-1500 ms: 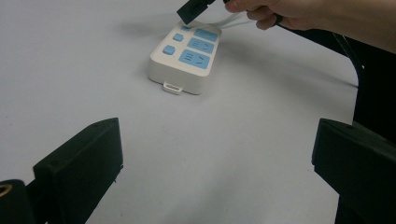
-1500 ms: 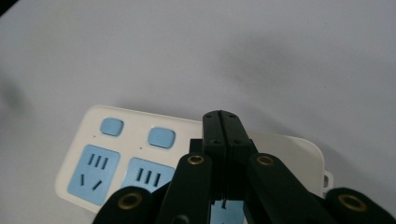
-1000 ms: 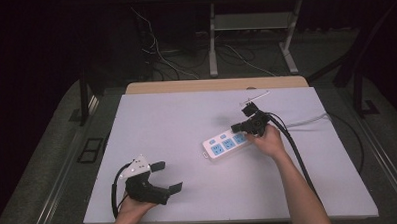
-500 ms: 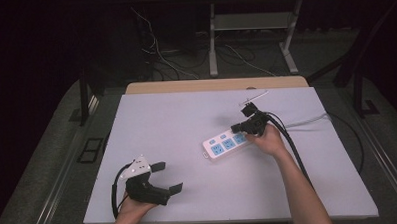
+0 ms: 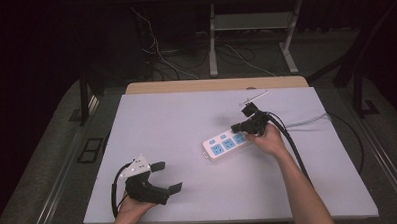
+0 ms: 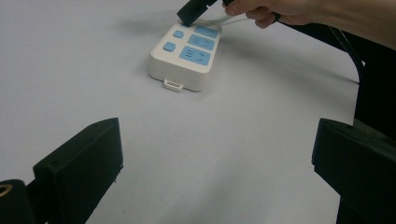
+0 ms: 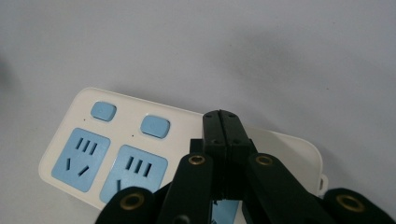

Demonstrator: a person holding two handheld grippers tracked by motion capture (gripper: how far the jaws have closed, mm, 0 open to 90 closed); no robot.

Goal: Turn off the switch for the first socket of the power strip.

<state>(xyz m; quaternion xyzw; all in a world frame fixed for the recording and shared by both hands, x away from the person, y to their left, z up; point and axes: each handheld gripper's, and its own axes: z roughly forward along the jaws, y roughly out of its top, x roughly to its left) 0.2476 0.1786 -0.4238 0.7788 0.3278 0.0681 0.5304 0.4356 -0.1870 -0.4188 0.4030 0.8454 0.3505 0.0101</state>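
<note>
Right hand-held gripper (image 7: 221, 122) closed over power strip (image 7: 121, 154).

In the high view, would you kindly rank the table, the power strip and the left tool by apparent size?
1. Table, by far the largest.
2. Left tool and power strip look about alike, so no rank between them.

The surface (image 5: 187, 142) is evenly and brightly lit from above, while the floor and everything beyond its far edge sinks into near-black. Shadows on the surface are soft and faint, with no glare. In the left gripper view the near black parts at the bottom are blurred, and all pictures look slightly soft and grainy.
</note>
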